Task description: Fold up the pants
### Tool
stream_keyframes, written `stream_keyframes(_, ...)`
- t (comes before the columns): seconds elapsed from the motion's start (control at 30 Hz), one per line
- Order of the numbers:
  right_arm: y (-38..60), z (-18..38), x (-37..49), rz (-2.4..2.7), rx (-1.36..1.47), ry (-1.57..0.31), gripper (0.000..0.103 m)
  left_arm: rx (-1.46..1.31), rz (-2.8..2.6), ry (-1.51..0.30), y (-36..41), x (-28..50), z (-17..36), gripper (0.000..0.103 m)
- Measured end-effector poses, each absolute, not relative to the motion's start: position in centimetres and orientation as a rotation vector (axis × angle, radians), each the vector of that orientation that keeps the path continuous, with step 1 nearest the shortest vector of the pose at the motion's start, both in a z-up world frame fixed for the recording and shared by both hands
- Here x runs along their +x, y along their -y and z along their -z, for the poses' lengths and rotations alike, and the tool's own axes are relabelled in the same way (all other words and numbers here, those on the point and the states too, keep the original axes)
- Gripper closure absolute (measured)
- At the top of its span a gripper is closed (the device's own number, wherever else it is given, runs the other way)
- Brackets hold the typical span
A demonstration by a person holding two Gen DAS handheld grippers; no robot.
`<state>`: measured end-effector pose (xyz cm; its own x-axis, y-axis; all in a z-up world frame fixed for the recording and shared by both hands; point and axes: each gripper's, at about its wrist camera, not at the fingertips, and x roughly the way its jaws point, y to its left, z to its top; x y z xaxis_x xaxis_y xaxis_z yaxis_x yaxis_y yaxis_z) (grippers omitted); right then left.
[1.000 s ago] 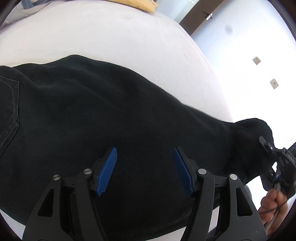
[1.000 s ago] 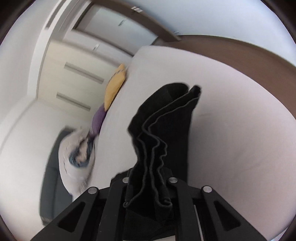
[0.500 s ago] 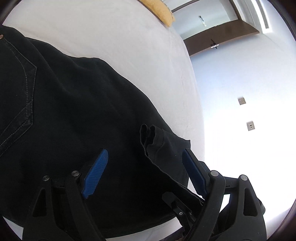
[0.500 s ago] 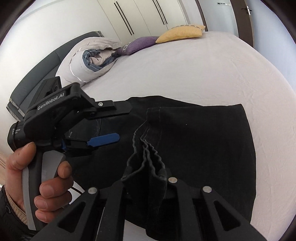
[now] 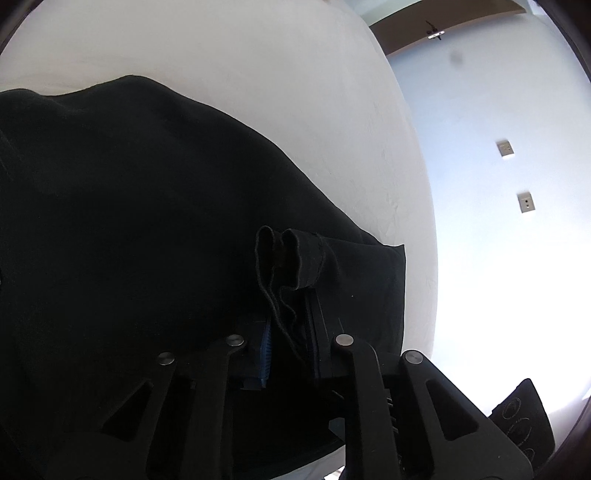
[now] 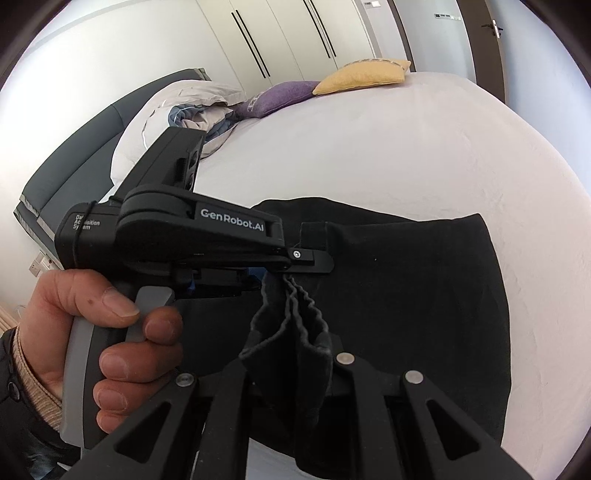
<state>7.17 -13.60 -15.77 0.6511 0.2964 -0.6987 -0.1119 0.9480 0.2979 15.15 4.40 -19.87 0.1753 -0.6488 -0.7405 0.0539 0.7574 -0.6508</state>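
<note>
One white bed (image 6: 424, 147), wardrobe (image 6: 280, 33) behind

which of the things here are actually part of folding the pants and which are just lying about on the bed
Part of the job:
- black pants, spread on the white bed
- left gripper, its jaws just closed on the bunched hem
- right gripper, shut on the same hem

Just lying about:
- yellow cushion
- purple cushion
- rolled duvet by the headboard

Black pants (image 6: 406, 295) (hems bunched) folded on bed.
</note>
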Motion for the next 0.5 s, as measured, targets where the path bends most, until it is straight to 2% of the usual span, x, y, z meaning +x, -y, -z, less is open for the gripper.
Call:
stream_keyframes(0.17, 12.3, 15.2, 7.5, -0.262, 0.213, -0.818, 0.092, -0.483, 0.573, -1.281, -5.0, 16.4, 18.3, 0.095)
stream_keyframes(0.5, 6.0, 14.2, 11.2, -0.365, 0.174, -0.808, 0.092, -0.382, 0.571, -1.254, -10.9, 20.3, 15.1, 0.096)
